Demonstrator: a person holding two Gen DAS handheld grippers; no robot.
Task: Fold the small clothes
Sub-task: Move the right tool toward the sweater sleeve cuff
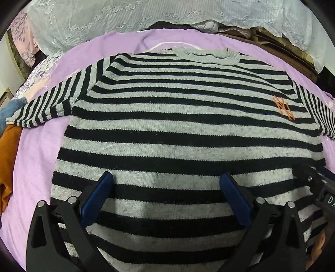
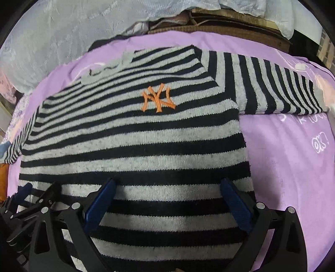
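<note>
A small grey and black striped sweater [image 1: 178,117] lies flat, front up, on a purple cloth [image 1: 39,150], both sleeves spread out to the sides. It has a grey collar [image 1: 207,55] at the far end and an orange NY logo [image 2: 158,99] on the chest. My left gripper [image 1: 166,184] is open and empty over the lower left part of the sweater. My right gripper [image 2: 167,188] is open and empty over the lower right part, near the sweater's right edge. The right gripper also shows at the right edge of the left wrist view [image 1: 320,188].
A pale blue lace cloth [image 1: 125,18] covers a pile behind the purple cloth. An orange garment [image 1: 8,150] and a blue one [image 1: 8,108] lie at the left. White printed writing [image 2: 314,134] marks the purple cloth [image 2: 282,167] at the right.
</note>
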